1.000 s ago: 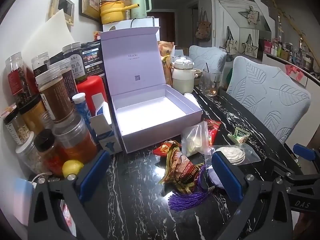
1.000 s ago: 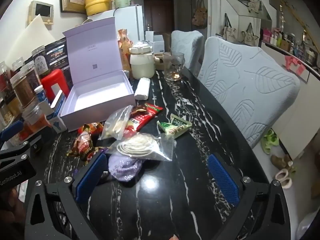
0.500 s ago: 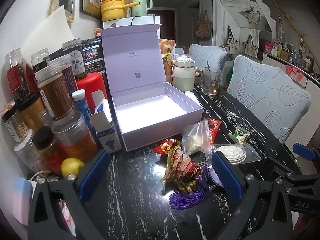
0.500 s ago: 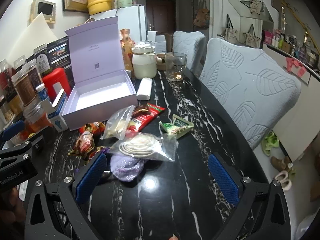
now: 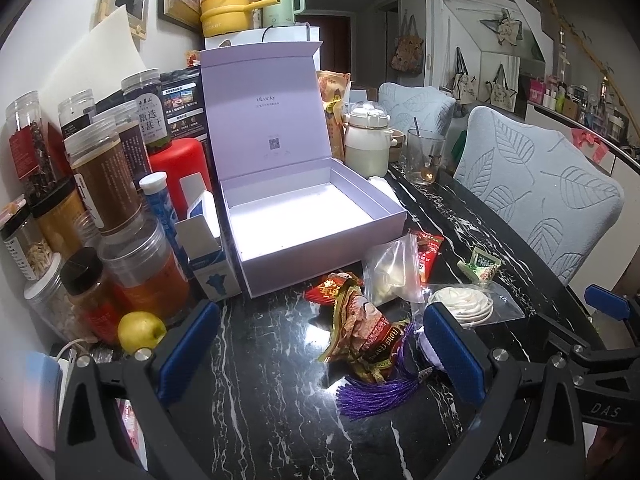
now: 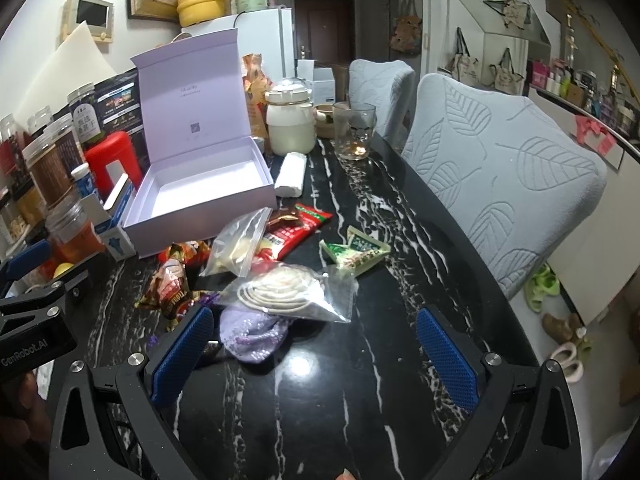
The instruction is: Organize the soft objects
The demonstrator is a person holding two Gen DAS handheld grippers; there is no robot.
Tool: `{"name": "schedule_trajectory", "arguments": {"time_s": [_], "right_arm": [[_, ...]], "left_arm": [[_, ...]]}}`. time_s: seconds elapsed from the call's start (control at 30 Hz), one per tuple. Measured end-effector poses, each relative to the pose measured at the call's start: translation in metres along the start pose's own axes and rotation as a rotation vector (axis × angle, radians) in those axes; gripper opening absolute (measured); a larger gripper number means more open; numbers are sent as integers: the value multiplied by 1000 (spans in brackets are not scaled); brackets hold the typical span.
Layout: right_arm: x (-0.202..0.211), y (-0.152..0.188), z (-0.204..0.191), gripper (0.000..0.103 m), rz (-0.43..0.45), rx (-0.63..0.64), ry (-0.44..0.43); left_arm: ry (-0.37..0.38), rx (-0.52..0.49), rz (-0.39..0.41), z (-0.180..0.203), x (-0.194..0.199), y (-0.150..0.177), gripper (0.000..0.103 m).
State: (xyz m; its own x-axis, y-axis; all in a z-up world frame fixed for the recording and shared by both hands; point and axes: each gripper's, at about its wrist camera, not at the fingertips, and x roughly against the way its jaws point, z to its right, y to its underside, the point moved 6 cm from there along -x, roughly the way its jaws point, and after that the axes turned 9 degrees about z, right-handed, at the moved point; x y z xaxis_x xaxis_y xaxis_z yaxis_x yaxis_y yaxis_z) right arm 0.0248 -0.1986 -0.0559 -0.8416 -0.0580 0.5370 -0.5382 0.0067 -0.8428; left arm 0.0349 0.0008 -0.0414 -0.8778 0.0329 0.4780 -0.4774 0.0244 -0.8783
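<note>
An open, empty lilac box (image 5: 320, 236) (image 6: 168, 220) sits on the black marble table (image 5: 280, 420) (image 6: 360, 400). In front of it lie soft items: a brown snack wrapper (image 5: 360, 328) (image 6: 172, 288), a clear zip bag (image 5: 392, 272) (image 6: 236, 248), a red packet (image 5: 428, 248) (image 6: 296, 228), a green sachet (image 5: 482, 266) (image 6: 356, 254), a bagged white coil (image 5: 468, 304) (image 6: 288, 292) and a lilac pouch (image 6: 252, 330) with a purple tassel (image 5: 376, 394). My left gripper (image 5: 320, 354) is open just short of the wrapper. My right gripper (image 6: 316, 360) is open, its left finger beside the pouch.
Jars and bottles (image 5: 104, 184), a red canister (image 5: 180, 172), a small carton (image 5: 208, 256) and a lemon (image 5: 140, 330) crowd the table's left. A white jar (image 6: 290, 128), a glass (image 6: 354, 130) and a white roll (image 6: 292, 174) stand behind the box. Padded chairs (image 6: 500, 168) line the right edge.
Both grippers have edged slightly forward toward the pile and stayed open. Nothing on the table has moved.
</note>
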Motion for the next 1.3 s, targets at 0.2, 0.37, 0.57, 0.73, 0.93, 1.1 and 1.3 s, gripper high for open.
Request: {"name": "schedule_trajectory", "arguments": {"time_s": [0.2, 0.37, 0.57, 0.73, 0.93, 1.1, 1.3], "right_arm": [[0, 0, 1, 103, -1, -1, 2], [-1, 1, 2, 103, -1, -1, 3], [0, 2, 3, 103, -1, 0, 2], [2, 2, 2, 103, 0, 5, 2], [4, 1, 0, 103, 2, 6, -2], [7, 1, -2, 103, 6, 8, -11], [18, -1, -5, 103, 26, 12, -32]], "left_arm": [[-1, -2, 1, 0, -1, 0, 103], [2, 2, 0, 1, 1, 1, 103], [6, 5, 1, 1, 2, 1, 103], [3, 7, 3, 1, 4, 2, 103], [0, 6, 7, -1, 7, 2, 103], [-7, 4, 13, -2, 14, 1, 103], [-16, 3, 24, -1, 26, -1, 103]]}}
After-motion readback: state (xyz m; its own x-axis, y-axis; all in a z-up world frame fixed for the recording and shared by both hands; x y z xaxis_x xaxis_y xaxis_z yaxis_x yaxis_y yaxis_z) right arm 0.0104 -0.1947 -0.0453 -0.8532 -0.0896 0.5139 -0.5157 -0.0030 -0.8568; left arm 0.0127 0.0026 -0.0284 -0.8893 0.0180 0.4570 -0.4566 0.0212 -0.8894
